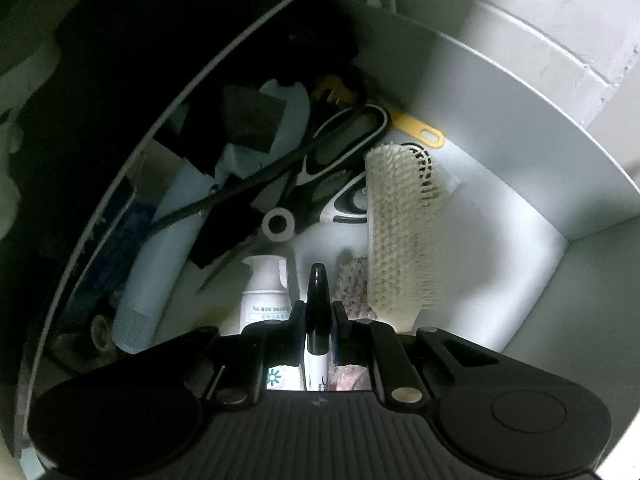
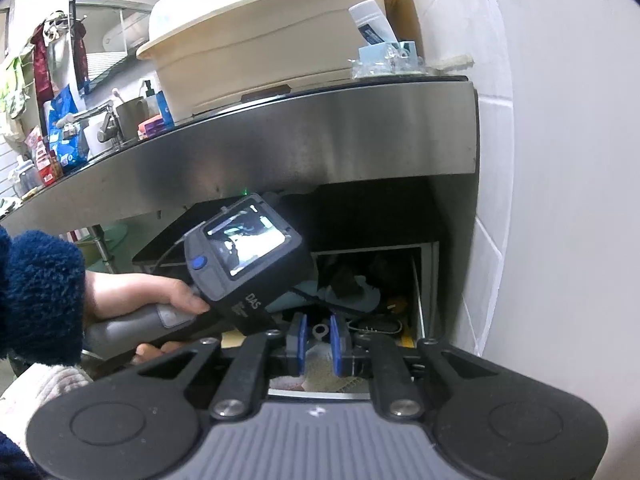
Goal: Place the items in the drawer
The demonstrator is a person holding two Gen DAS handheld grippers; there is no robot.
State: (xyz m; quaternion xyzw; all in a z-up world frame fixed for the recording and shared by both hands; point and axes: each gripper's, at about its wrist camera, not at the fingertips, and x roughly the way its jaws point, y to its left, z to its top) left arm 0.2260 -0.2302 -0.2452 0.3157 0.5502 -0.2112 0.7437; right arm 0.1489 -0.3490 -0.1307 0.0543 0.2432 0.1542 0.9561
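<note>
Left claw (image 1: 318,312) clamped on black-capped marker (image 1: 317,300) over open drawer (image 1: 500,168) beside white brush (image 1: 400,232); right claw (image 2: 319,344) empty, fingers apart, facing drawer.

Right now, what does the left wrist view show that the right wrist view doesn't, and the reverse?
Only the left wrist view shows the left gripper shut on a black marker, above a white hairbrush and a white pump bottle in the drawer.

Only the right wrist view shows the right gripper, open and holding nothing, the steel counter with a cream tub, and a hand on the other gripper's handle.

Both show the open drawer and the white ring inside.
</note>
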